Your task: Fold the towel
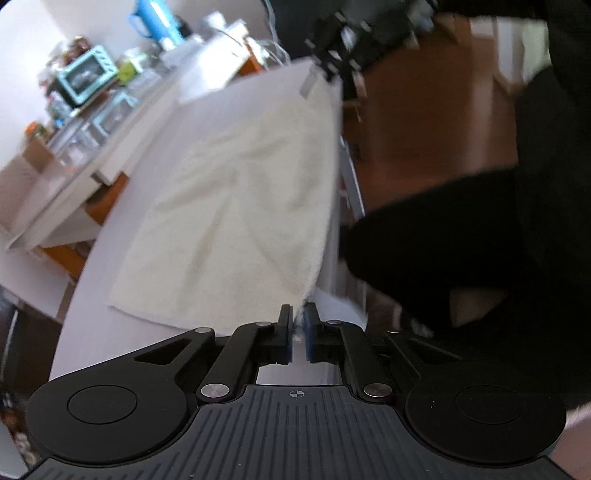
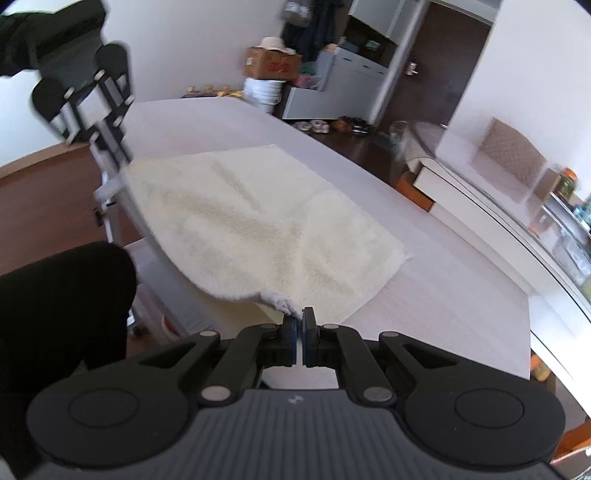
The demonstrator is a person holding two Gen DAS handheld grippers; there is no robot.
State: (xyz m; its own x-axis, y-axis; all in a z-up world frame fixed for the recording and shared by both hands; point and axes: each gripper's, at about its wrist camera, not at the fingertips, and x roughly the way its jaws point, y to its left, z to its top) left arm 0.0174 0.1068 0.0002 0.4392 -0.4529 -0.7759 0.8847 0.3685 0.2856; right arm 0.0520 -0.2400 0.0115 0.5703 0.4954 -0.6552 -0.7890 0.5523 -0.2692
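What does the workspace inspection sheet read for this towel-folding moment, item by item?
Surface: white table, towel spread on it.
Job's things: cream towel, mostly flat; near corners lifted at the table's near edge.
Clutter: nothing seen on the table besides the towel.
Grippers: left gripper, jaws closed on a towel corner; right gripper, jaws closed on another corner.
Cables: loose wires on the side counter, blurred.
Surroundings: teal oven and blue jug on the counter; cardboard box, white bucket, wooden floor.
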